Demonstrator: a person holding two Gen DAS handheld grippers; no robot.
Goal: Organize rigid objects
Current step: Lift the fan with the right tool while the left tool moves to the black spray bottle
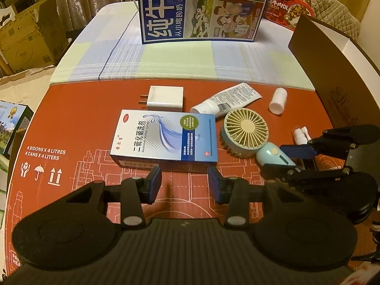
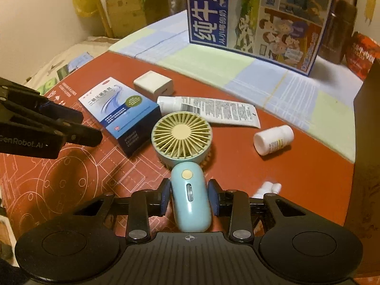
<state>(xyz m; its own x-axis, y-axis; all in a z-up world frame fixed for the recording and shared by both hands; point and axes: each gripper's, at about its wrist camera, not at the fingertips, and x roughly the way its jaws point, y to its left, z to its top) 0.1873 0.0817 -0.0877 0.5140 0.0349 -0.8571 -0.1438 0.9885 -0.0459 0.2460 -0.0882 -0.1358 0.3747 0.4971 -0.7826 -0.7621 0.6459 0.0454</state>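
Observation:
A small blue hand fan (image 2: 190,197) with a yellow grille (image 1: 245,128) lies on the red cardboard sheet (image 1: 83,109). My right gripper (image 2: 190,196) is shut on the fan's handle; it also shows in the left wrist view (image 1: 288,158). My left gripper (image 1: 184,182) is open and empty, just in front of a blue-and-white medicine box (image 1: 166,140), (image 2: 118,109). Behind the box lie a white charger plug (image 1: 165,98), (image 2: 153,85) and a white tube (image 1: 226,99), (image 2: 209,110). A white pill bottle (image 1: 277,101), (image 2: 273,140) lies to the right.
A large blue milk carton (image 1: 201,7), (image 2: 256,16) stands at the back on the checked cloth (image 1: 166,59). A brown open box (image 1: 332,66) walls the right side. A small white two-piece part (image 1: 300,135) lies by the right gripper. Cardboard boxes (image 1: 26,38) stand left of the table.

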